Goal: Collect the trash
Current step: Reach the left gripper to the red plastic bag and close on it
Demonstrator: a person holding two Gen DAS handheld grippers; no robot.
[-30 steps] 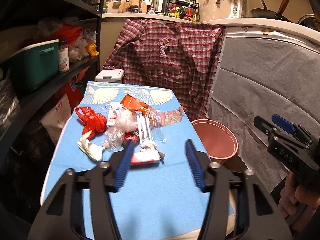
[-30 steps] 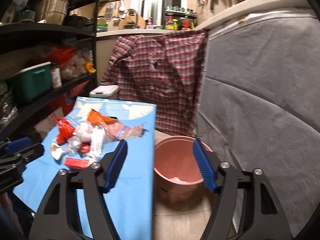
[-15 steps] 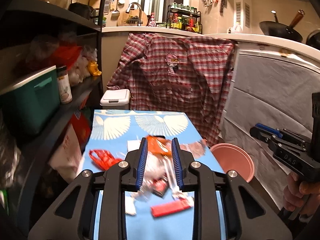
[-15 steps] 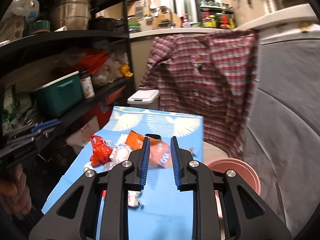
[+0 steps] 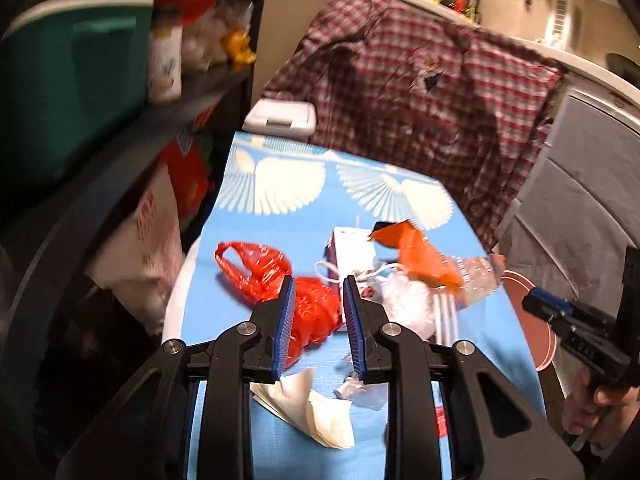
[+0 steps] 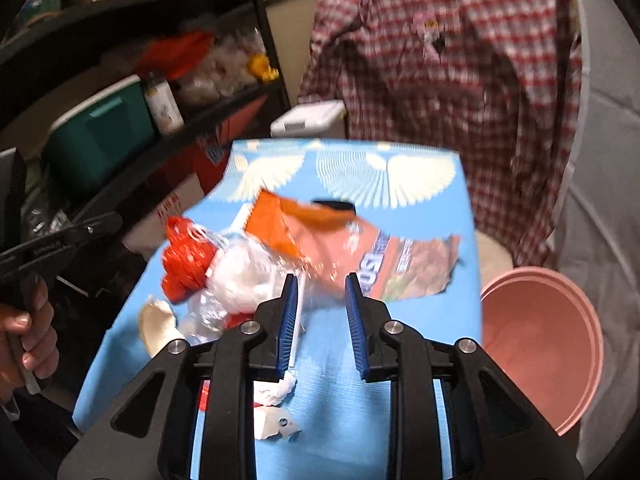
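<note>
Left gripper: jaws narrowed from wide a second ago, now part open, nothing clamped, framing crumpled red plastic bag. Right gripper: jaws opening, empty, over orange foil snack wrapper. Pink plastic bucket at 3 o'clock off blue tablecloth. Judgement: both approaching pickup; no trash collected.

Both fisheye views are lit by warm, yellowish indoor light that is brightest on the light blue patterned cloth-covered table top, while the black metal shelving at the left sinks into deep shadow and the rounded corners go black. Motion blur smears nearly everything beyond the sharp black gripper frames: the red-and-white plaid shirt, the teal plastic storage box and the orange crinkled snack wrapper. Straight edges bow strongly toward the frame borders
</note>
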